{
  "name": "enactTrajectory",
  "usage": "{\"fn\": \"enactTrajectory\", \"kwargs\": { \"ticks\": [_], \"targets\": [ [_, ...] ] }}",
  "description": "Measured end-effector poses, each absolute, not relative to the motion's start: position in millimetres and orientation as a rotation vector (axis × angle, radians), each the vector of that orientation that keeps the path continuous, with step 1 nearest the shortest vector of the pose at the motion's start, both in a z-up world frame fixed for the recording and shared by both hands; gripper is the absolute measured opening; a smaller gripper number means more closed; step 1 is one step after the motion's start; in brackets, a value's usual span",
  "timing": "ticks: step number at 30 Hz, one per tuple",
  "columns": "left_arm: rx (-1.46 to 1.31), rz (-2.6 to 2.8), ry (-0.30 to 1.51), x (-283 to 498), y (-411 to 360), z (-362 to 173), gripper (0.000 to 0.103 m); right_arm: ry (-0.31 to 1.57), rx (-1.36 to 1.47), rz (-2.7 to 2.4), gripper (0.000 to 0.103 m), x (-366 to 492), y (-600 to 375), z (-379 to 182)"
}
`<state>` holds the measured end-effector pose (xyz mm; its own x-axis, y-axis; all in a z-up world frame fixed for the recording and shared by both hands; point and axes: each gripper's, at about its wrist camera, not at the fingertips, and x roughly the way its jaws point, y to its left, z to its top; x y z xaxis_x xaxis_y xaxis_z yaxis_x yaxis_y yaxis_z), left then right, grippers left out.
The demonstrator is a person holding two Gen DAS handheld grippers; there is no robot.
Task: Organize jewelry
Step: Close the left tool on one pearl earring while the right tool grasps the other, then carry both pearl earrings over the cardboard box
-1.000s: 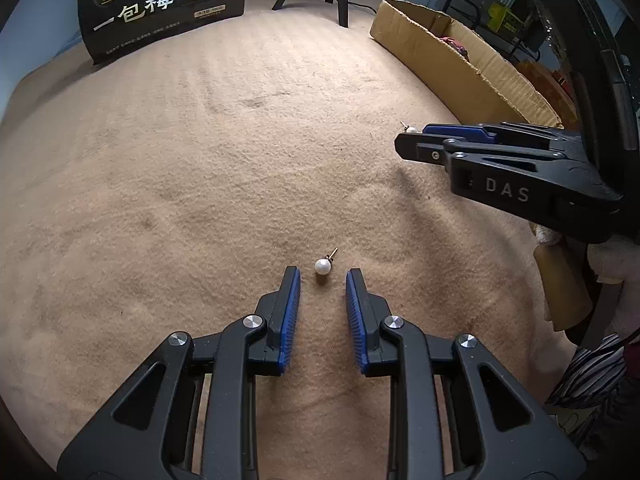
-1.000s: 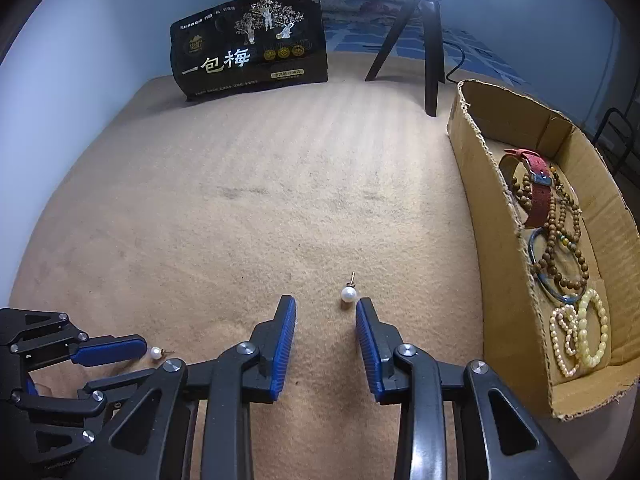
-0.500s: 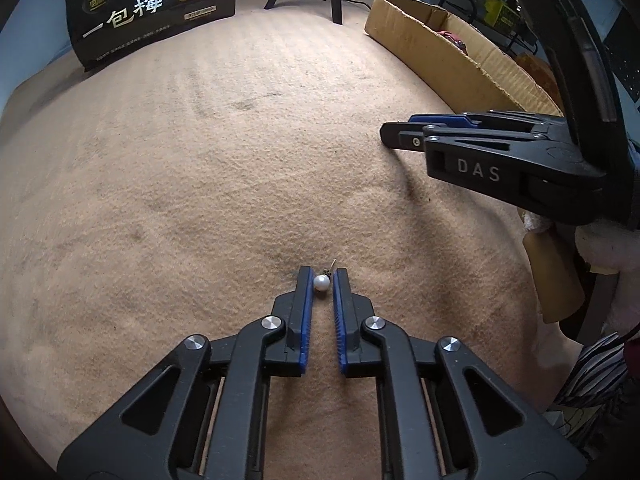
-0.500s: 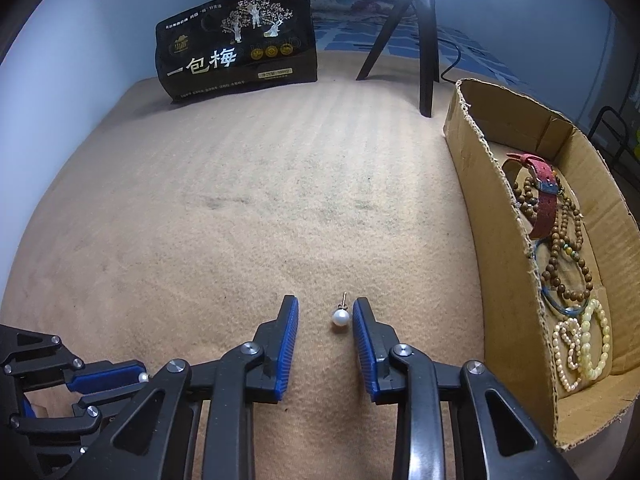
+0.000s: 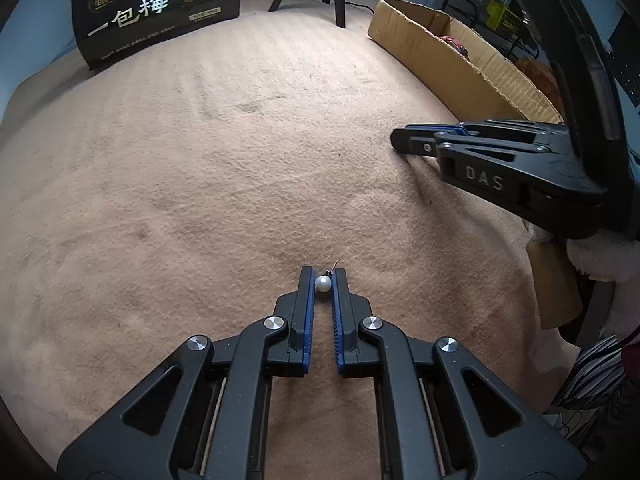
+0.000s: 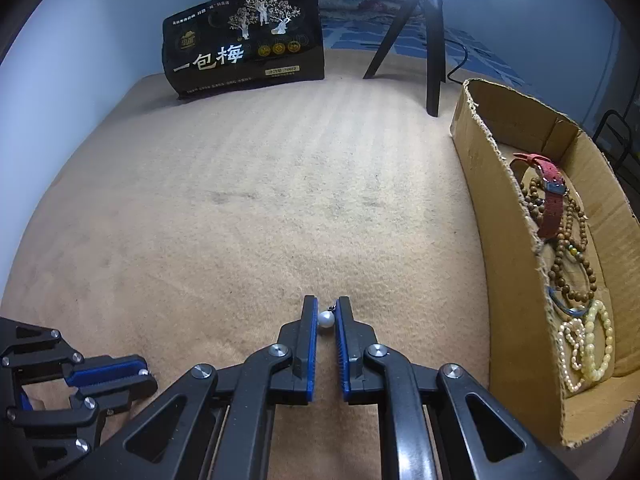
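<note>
The left gripper (image 5: 323, 282) is clamped on a pearl earring (image 5: 323, 283): the white bead sits between the blue pads right at the fingertips, touching both, with its thin metal post sticking out forward past the tips. The bead is low over the tan blanket (image 5: 200, 184); whether it touches the cloth cannot be told.

The right gripper (image 6: 326, 318) is likewise closed on a second pearl earring (image 6: 326, 319), the bead pinched between its blue pads near the tips, a small metal fitting showing at the bead's front.

Taking the cardboard box (image 6: 516, 280) as landmark: the right gripper and its earring are just to the left of the box's near long wall, and the left gripper lies farther left again, well apart from the box. In the left wrist view the right gripper (image 5: 404, 142) shows side-on near the box (image 5: 448, 64).

Inside the box lie a red strap (image 6: 550, 196), brown bead strings (image 6: 572, 256) and pale bead bracelets (image 6: 588, 340). Beyond the box's far end stands a black tripod (image 6: 432, 60); well left of the box, at the blanket's far edge, a black snack bag (image 6: 248, 48) stands upright.
</note>
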<state>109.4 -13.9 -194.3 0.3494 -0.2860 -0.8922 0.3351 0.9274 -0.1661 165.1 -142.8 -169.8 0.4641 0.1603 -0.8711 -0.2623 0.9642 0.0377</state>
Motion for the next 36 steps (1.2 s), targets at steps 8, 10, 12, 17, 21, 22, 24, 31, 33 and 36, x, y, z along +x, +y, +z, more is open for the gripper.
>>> {"fn": "enactTrajectory", "kwargs": {
  "ticks": [8,10,12,17,21,22,24,31,33,36],
  "targets": [
    [0.009,-0.394,1.099,105,-8,-171,0.006,1.012,-0.092,0.302,0.007,146,-143,-140],
    [-0.001,-0.397,1.082,104,-8,-163,0.006,0.998,-0.086,0.309,0.007,141,-144,-130],
    [-0.011,-0.403,1.061,103,-9,-153,0.006,0.979,-0.09,0.314,0.006,136,-145,-119],
    [-0.039,-0.418,1.004,102,-13,-126,0.006,0.936,-0.089,0.317,0.007,124,-155,-89],
    [-0.062,-0.432,0.959,105,-20,-106,0.006,0.902,-0.08,0.305,0.007,121,-167,-69],
    [-0.065,-0.438,0.945,106,-23,-99,0.006,0.894,-0.075,0.302,0.007,121,-172,-64],
    [-0.068,-0.445,0.927,109,-27,-91,0.006,0.885,-0.07,0.293,0.007,121,-181,-56],
    [-0.071,-0.485,0.874,119,-54,-65,0.006,0.849,-0.029,0.237,0.007,124,-223,-34],
    [-0.07,-0.496,0.862,123,-64,-60,0.006,0.84,-0.012,0.213,0.007,126,-237,-29],
    [-0.071,-0.514,0.854,128,-79,-57,0.006,0.829,0.005,0.185,0.006,130,-257,-23]
  ]
}}
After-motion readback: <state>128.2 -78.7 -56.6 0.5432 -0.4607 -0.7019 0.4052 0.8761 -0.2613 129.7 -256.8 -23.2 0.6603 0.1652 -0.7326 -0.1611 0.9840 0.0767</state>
